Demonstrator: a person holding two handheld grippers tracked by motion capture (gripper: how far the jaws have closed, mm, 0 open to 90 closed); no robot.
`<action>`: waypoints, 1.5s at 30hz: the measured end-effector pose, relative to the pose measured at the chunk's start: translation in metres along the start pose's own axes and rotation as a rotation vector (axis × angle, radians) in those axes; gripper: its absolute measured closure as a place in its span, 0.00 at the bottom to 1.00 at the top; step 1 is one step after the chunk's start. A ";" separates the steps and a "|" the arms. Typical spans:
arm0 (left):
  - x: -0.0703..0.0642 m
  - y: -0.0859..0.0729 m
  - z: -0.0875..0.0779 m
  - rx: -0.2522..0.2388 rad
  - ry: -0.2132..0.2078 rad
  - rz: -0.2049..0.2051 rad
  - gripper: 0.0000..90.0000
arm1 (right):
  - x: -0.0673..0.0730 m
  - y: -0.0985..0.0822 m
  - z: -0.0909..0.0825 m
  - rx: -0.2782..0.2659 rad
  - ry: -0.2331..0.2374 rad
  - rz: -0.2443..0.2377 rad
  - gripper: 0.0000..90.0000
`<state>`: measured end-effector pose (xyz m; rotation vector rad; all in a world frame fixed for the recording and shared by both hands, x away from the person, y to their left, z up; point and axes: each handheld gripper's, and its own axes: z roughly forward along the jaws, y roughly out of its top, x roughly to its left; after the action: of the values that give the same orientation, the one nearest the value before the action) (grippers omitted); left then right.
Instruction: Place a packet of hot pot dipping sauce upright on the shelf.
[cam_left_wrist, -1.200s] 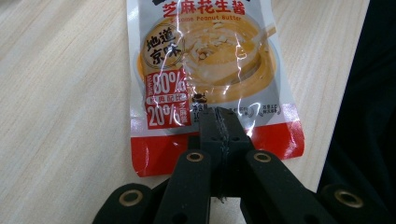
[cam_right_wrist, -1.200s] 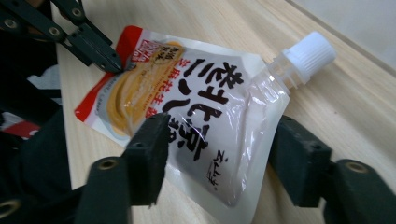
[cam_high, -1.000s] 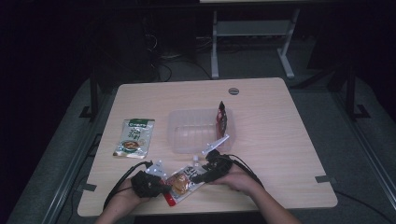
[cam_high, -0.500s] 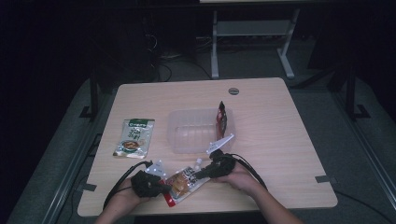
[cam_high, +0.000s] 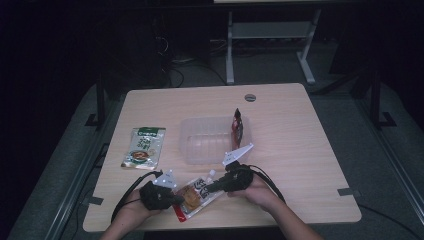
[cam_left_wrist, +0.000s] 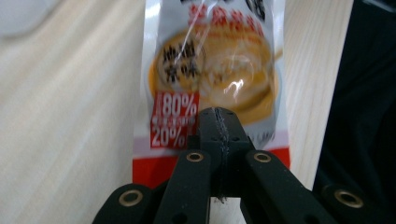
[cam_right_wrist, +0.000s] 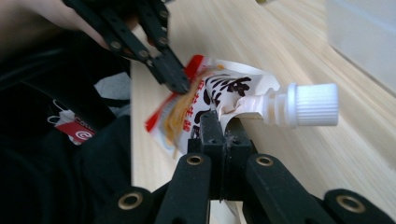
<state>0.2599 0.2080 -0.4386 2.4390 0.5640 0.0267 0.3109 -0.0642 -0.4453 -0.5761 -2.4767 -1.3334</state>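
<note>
Dark room, pale wooden surface (cam_high: 300, 150): near its front edge the spouted pouch (cam_high: 196, 194) lies slantwise between both hands. Left hand-held gripper (cam_high: 175, 198) pinches its bottom seam, right hand-held gripper (cam_high: 210, 187) its top corner beside the capped spout (cam_right_wrist: 303, 105).

The pale wooden rectangular surface (cam_high: 300, 150) carried a green printed food packet (cam_high: 143, 147) at its left, and a clear plastic rectangular tray (cam_high: 210, 140) lay at its middle, well apart from that packet.
</note>
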 end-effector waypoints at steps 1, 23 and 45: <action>-0.001 0.001 -0.001 -0.014 0.002 -0.005 1.00 | 0.002 0.001 -0.001 -0.007 0.008 -0.002 0.99; -0.003 0.015 -0.003 -0.146 -0.008 0.000 1.00 | 0.023 0.016 -0.015 -0.185 0.126 -0.025 1.00; -0.007 0.016 -0.004 -0.158 0.007 0.015 0.73 | 0.028 0.027 -0.043 -0.267 0.050 -0.073 1.00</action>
<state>0.2590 0.1957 -0.4250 2.2904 0.5262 0.0833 0.3008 -0.0808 -0.3909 -0.5057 -2.3165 -1.7013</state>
